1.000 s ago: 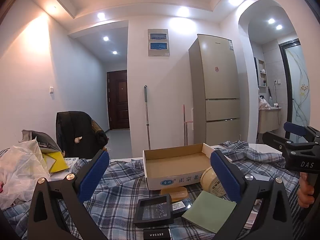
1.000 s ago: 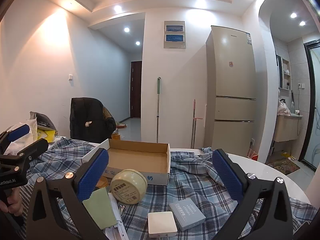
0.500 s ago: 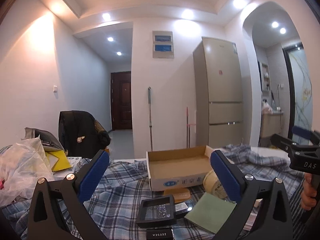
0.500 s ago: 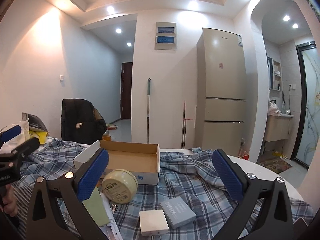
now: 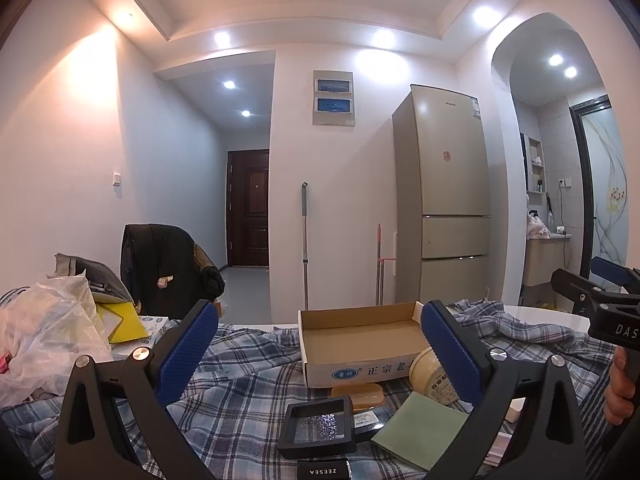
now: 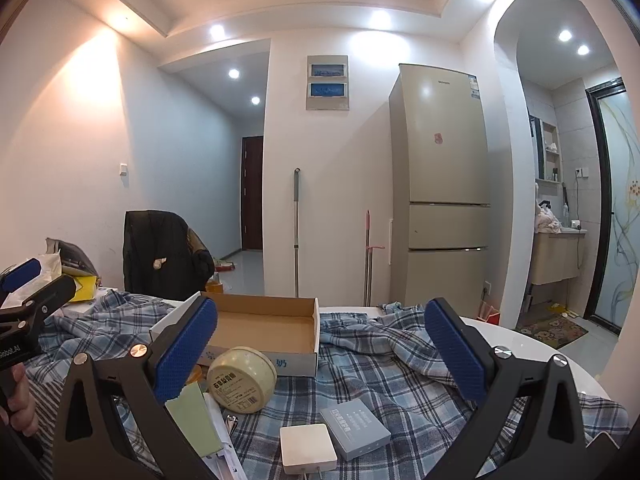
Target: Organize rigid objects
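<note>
An open, empty cardboard box sits on a plaid-covered table. In front of it lie a round cream tin, a black display case, an amber soap bar, a green card, a black ZEESEA box, a white charger and a grey box. My left gripper is open and empty above these. My right gripper is open and empty, and also shows in the left wrist view.
A plastic bag with yellow papers sits at the table's left. A chair with a black jacket stands behind. A fridge, mop and doorway lie beyond. The white table edge curves at right.
Both wrist cameras have tilted upward and shifted slightly; the table objects sit lower in view. Both grippers stay open. No object has moved.
</note>
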{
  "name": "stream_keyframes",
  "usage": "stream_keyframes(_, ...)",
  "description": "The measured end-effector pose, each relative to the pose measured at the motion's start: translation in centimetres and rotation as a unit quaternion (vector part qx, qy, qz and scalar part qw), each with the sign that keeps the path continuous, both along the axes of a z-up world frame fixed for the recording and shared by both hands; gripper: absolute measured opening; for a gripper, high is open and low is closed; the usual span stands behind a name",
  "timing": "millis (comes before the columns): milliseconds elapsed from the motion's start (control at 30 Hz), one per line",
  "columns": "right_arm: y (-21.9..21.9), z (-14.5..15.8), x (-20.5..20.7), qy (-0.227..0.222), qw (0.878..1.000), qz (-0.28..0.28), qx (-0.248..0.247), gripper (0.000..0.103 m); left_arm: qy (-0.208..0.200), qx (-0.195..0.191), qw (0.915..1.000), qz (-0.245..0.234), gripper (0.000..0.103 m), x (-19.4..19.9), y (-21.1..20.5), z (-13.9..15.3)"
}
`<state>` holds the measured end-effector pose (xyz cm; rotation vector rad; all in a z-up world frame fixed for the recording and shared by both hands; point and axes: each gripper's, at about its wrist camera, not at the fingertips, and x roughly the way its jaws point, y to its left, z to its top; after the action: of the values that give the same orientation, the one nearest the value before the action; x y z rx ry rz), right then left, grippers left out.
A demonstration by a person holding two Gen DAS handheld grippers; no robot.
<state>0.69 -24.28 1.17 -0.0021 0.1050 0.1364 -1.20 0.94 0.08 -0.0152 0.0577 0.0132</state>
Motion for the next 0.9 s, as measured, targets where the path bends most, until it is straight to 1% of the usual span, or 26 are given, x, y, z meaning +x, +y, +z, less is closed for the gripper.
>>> stream_keyframes(67, 0.1, -0.1, -0.2, -0.004, 1.0, 0.002, -0.004, 0.103, 0.004, -0.002, 1.0, 0.0, 0.103, 0.1, 0.1, 0.0)
stream_keyframes(200, 0.3, -0.2, 0.0, 0.003, 1.0, 0.004, -0.008, 0.103, 0.001, -0.009, 1.0, 0.003, 0.103, 0.0, 0.4, 0.3)
stream_keyframes(333, 0.0, -0.2, 0.4, 0.011, 1.0, 0.011, 0.0, 0.103, 0.002, 0.003, 1.0, 0.003, 0.103, -0.4, 0.3, 1.1)
stream_keyframes(400, 0.0, -0.3, 0.8, 0.021, 1.0, 0.011, -0.001, 0.103, -0.001, 0.003, 1.0, -0.001, 0.103, -0.5, 0.3, 0.9)
stream_keyframes(500, 0.1, -0.3, 0.7, 0.021, 1.0, 0.011, -0.002, 0.103, 0.023, 0.014, 0.9996, -0.011, 0.103, 0.4, -0.1, 0.2)
stream_keyframes(567, 0.1, -0.2, 0.8, 0.019, 1.0, 0.011, -0.004, 0.103, 0.031, 0.017, 0.9993, -0.012, 0.103, 0.8, -0.3, 0.1)
stream_keyframes(667, 0.4, -0.4, 1.0, 0.02, 1.0, 0.007, -0.009, 0.103, 0.032, 0.011, 0.9994, -0.007, 0.103, 0.8, -0.1, -0.1)
stream_keyframes(767, 0.5, -0.5, 1.0, 0.023, 1.0, 0.006, -0.013, 0.103, 0.036, 0.001, 0.9992, -0.016, 0.103, 1.0, 0.1, -0.2)
stream_keyframes(900, 0.6, -0.6, 1.0, 0.021, 1.0, 0.0, -0.014, 0.103, 0.04, 0.0, 0.9991, -0.012, 0.103, 1.1, 0.2, -0.3)
